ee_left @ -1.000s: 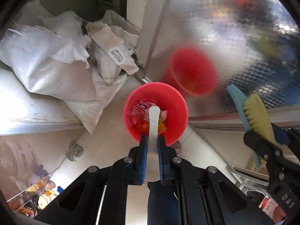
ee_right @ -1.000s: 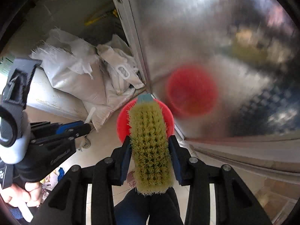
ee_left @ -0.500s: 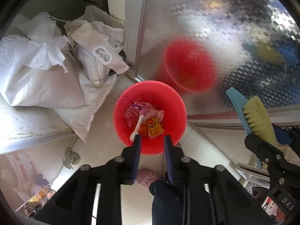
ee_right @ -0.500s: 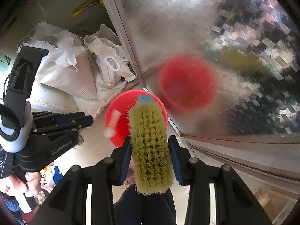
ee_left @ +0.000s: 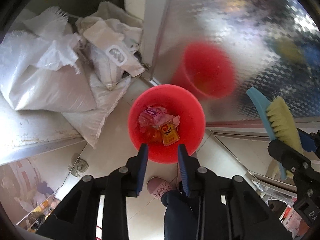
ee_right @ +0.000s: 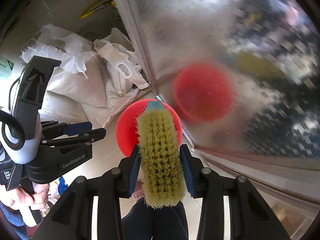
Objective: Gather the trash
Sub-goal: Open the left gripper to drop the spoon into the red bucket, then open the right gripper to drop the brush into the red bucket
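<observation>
A red bucket [ee_left: 192,108] stands on the tiled floor next to a shiny metal wall. Crumpled plastic wrappers [ee_left: 160,124], pink and orange, lie inside it. My left gripper [ee_left: 162,150] is open and empty, held above the bucket's near rim. My right gripper [ee_right: 159,156] is shut on a scrubbing brush [ee_right: 160,156] with yellow bristles and a blue back. The brush covers part of the bucket [ee_right: 126,132] in the right wrist view. The brush [ee_left: 280,120] also shows at the right of the left wrist view.
White woven sacks [ee_left: 50,84] are piled on the floor left of the bucket. The metal wall [ee_left: 240,30] mirrors the bucket as a red blur. A pink slipper [ee_left: 160,188] and the person's dark-trousered leg [ee_left: 180,216] are below the left gripper.
My left gripper held a white spoon-like piece over the bucket, then opened; the piece fell into the bucket and is out of sight. The right gripper kept hold of the brush.
</observation>
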`<state>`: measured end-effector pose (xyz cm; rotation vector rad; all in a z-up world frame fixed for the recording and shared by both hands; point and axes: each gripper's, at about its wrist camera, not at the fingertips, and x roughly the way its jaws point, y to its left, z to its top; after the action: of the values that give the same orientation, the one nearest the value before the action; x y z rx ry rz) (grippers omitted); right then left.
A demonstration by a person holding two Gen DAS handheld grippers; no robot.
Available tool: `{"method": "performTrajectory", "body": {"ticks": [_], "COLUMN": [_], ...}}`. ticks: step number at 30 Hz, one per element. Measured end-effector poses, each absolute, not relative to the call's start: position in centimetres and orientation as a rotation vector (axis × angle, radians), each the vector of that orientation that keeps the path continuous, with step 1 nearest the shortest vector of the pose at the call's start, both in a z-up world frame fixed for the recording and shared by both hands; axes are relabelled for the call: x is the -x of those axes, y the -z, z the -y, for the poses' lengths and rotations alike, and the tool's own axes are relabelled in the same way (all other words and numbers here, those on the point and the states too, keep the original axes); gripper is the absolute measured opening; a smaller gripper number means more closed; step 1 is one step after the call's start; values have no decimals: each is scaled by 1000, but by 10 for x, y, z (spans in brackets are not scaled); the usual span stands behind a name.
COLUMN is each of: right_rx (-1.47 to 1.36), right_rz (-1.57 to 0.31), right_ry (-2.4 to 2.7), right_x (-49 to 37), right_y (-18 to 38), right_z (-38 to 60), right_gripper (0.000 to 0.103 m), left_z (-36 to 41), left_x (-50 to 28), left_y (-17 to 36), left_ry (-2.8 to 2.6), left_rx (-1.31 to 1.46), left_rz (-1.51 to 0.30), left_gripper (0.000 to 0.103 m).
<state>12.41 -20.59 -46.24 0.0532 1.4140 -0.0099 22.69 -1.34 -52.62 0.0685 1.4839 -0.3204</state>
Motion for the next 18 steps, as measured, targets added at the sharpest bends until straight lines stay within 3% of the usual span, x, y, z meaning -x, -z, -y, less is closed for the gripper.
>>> {"method": "performTrajectory", "body": {"ticks": [8, 10, 14, 18], "right_rx": [-5, 9, 43, 78], "right_rz": [-1438, -1447, -1462, -1482], "right_ry": [-74, -98, -138, -171], "right_x": [-136, -139, -146, -151], "right_y": [471, 474, 482, 491], "right_z": [185, 179, 167, 156], "right_gripper": [37, 37, 37, 37], "left_z": [-19, -28, -43, -54], "left_x": [-223, -223, -222, -218], "left_y": [526, 527, 529, 531], "left_ry": [216, 194, 156, 130], "left_rx": [-62, -53, -28, 11], "left_rz": [-1452, -1453, -1461, -1462], "left_gripper": [28, 34, 58, 67]}}
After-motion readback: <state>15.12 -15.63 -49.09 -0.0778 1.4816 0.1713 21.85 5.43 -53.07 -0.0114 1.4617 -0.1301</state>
